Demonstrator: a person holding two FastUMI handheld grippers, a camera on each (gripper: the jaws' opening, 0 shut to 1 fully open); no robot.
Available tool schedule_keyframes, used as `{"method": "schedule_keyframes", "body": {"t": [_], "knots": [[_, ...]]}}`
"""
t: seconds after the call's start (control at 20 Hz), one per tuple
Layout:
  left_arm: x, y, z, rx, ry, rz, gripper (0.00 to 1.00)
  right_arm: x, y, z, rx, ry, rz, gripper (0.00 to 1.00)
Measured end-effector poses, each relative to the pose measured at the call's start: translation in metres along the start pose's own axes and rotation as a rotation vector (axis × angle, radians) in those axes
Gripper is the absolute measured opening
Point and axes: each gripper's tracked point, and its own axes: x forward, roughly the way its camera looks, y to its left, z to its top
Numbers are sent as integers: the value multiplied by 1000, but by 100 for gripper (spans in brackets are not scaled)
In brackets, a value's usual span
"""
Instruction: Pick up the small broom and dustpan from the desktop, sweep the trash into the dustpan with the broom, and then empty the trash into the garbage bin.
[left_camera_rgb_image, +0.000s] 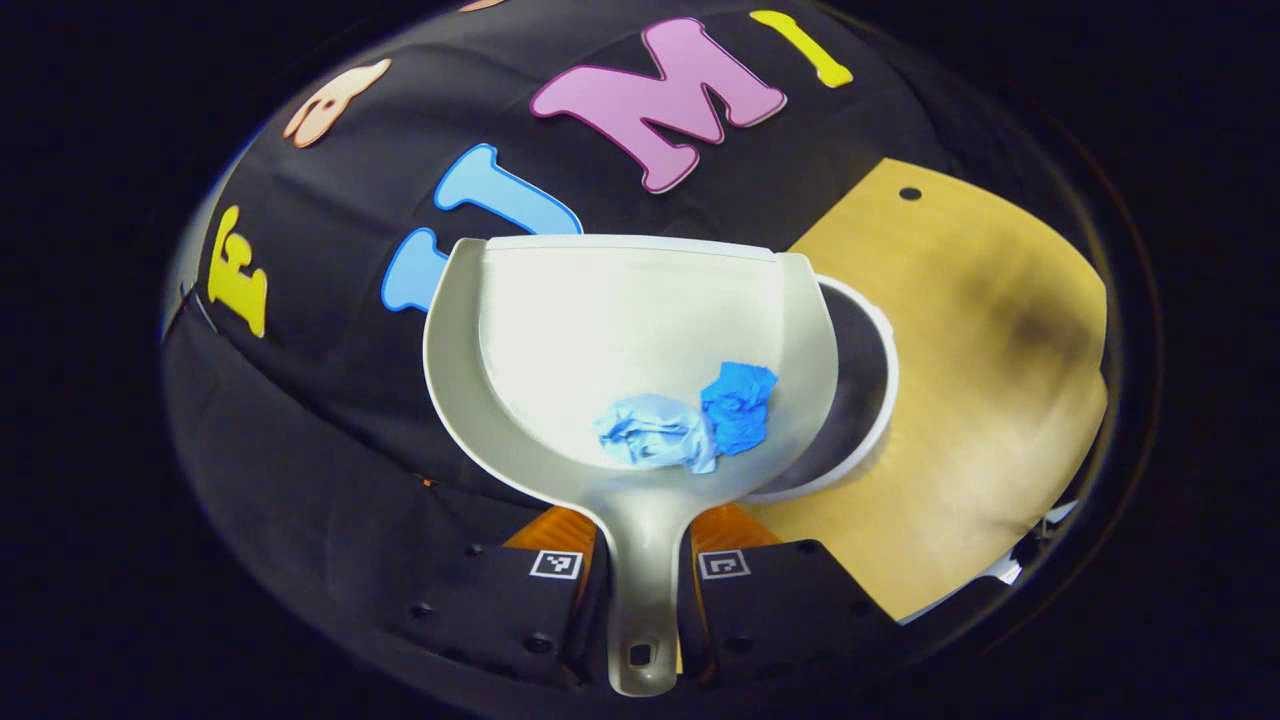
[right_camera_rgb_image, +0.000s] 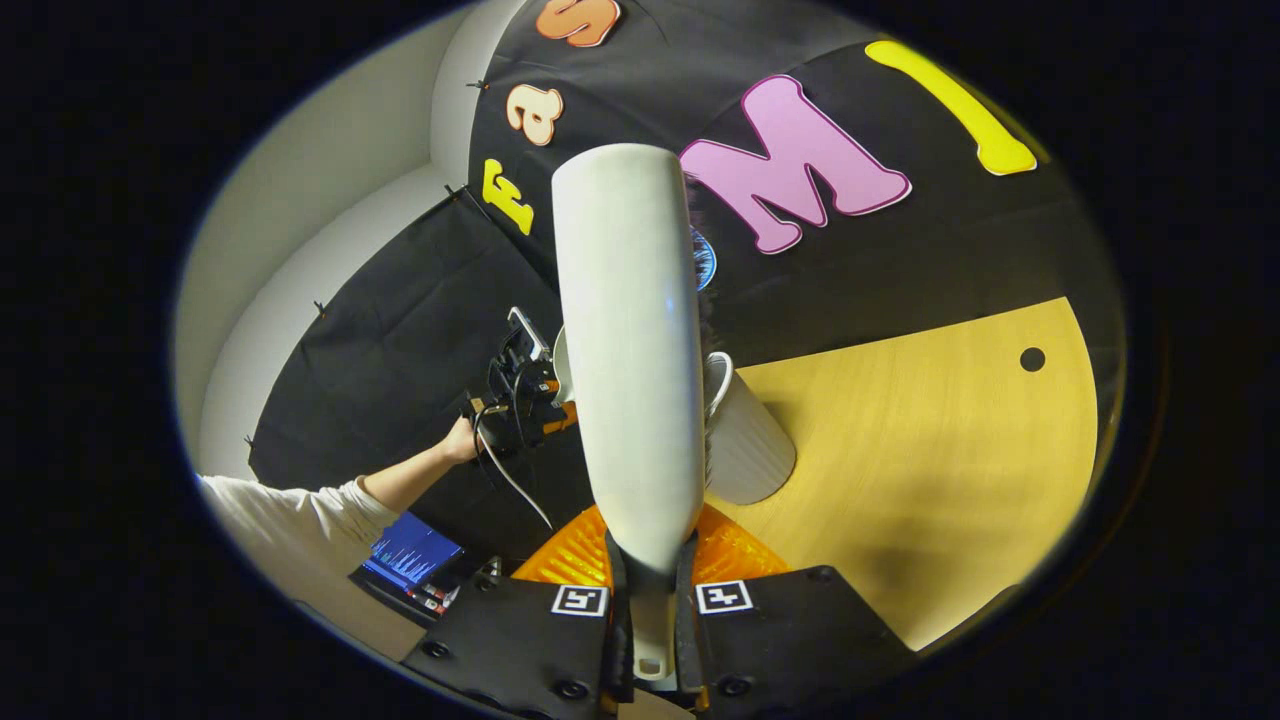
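Both jaws are closed: the left gripper clamps the dustpan handle, the right gripper the broom. Ahead of the left jaws, the trash sits low in the pan, the bin just beyond; an off-centre tip could spill onto the table.

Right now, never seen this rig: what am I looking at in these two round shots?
No robot: a person holds a two-finger gripper in each hand, with a fisheye camera riding on each. In the left gripper view, the left gripper clamps the handle of a pale grey plastic dustpan carrying two crumpled blue paper scraps, raised over a white round garbage bin on the light wooden desktop. In the right gripper view, the right gripper clamps the white small broom; farther off, the person's hand holds the other gripper.
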Motion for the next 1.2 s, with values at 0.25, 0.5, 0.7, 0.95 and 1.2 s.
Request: {"method": "schedule_keyframes", "body": {"t": [0.25, 0.5, 0.7, 0.95, 1.2], "knots": [[-1, 24, -17, 334, 108, 155, 26, 5, -5, -6, 7, 15, -11, 17], [-1, 35, -21, 561, 162, 266, 26, 8, -9, -22, -19, 57, -44, 17], [-1, 38, -19, 547, 120, 293, 26, 10, -9, -31, -38, 83, -54, 17], [-3, 15, -9, 219, 2, 162, 25, 11, -10, -27, -34, 73, -68, 17], [-57, -41, 47, -235, -263, -51, 26, 10, -24, -3, -33, 12, -188, 18]]}}
